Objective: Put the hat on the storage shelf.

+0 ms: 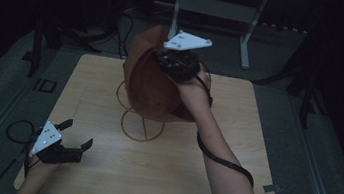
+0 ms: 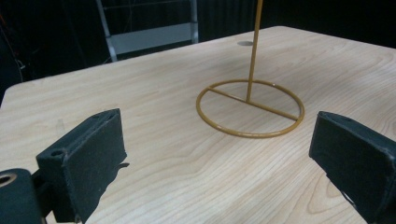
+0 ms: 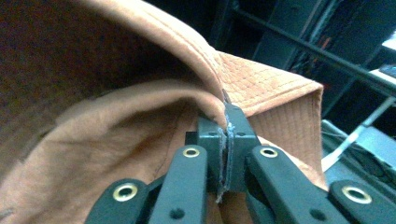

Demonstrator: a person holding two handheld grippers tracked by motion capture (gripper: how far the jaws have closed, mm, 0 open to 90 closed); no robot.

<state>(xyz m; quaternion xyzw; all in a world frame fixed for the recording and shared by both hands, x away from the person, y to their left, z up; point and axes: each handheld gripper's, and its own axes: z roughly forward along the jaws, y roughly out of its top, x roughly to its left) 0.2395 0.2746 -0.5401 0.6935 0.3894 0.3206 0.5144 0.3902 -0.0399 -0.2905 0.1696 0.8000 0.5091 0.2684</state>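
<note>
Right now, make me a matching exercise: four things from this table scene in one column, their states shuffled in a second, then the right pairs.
Column one
1. left tongs
2. right tongs
3. orange-brown hat
4. gold wire stand

Column two
A. lifted above the table, pinched at its edge
B. open, nothing between the jaws
C. standing on the wooden table, ring base flat
D. shut on fabric

Pairs: 1-B, 2-D, 3-A, 4-C

free: bare desk [image 1: 233, 150] along near edge and right side | blocked: wire stand [image 1: 142, 123] at centre, hat [image 1: 154, 82] hanging above it
</note>
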